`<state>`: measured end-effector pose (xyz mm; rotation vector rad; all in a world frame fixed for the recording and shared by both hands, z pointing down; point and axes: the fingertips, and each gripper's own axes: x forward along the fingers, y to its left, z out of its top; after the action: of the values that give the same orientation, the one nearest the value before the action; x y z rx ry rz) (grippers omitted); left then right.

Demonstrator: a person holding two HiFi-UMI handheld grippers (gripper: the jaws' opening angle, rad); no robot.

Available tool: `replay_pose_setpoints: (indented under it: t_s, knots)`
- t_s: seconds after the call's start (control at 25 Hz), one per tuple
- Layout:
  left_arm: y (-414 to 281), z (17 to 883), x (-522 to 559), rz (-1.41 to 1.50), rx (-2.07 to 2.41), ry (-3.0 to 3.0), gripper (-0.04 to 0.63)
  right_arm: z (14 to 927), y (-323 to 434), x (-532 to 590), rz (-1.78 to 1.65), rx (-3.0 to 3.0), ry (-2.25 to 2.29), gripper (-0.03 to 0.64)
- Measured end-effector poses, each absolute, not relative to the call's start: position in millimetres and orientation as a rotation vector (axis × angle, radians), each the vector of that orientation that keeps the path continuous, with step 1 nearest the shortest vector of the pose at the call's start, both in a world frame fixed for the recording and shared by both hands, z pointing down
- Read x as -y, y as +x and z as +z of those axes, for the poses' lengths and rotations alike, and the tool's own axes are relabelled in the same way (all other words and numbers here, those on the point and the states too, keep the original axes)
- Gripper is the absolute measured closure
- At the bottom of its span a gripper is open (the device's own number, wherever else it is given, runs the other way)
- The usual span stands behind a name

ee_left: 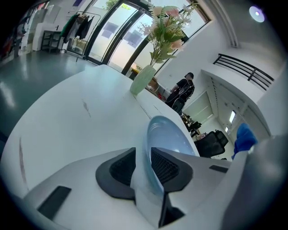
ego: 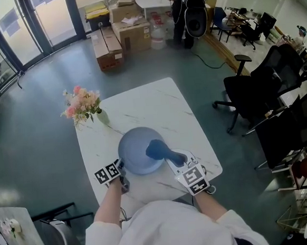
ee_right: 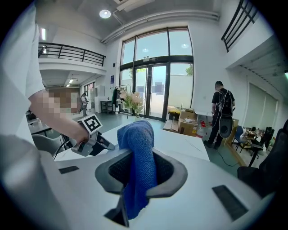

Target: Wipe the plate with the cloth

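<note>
A pale blue plate lies at the near end of a white marble table. My left gripper is at the plate's near-left edge. In the left gripper view the plate's rim runs between the two dark pads, close to one pad with a little room at the other; the left gripper stands open around it. My right gripper is shut on a blue cloth, whose bunched end rests on the plate's right side. The cloth hangs folded through the right gripper.
A vase of pink flowers stands at the table's left edge. Black office chairs stand to the right. Cardboard boxes and a standing person are beyond the table. A chair is at my near left.
</note>
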<state>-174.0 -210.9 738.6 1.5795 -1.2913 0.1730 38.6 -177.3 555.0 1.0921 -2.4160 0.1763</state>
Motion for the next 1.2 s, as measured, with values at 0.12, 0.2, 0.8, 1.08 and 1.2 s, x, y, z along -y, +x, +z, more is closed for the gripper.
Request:
replay_pose_setpoints:
  t_s: [0.12, 0.2, 0.8, 1.08, 1.2]
  knots:
    - [-178.2, 728.7, 209.0, 0.153, 1.301, 1.611, 0.483, 553.4, 38.7, 176.1, 0.178, 2.42, 1.092, 0.524]
    - [-181.0, 719.6, 207.9, 0.147, 1.309, 1.649, 0.482, 553.0, 38.8, 175.4, 0.181, 2.422, 1.094, 0.523]
    - [-169.4, 601.3, 216.8, -0.009, 1.372, 2.125, 0.519, 550.5, 35.1, 176.6, 0.212, 2.436, 1.143, 0.523]
    - [-156.3, 555.5, 204.4, -0.022, 1.367, 2.286, 0.538, 546.1, 35.8, 172.6, 0.211, 2.443, 1.167, 0.523]
    - [-154.8, 545.5, 197.8, -0.013, 1.368, 2.325, 0.543, 545.0, 35.2, 170.2, 0.213, 2.443, 1.174, 0.523]
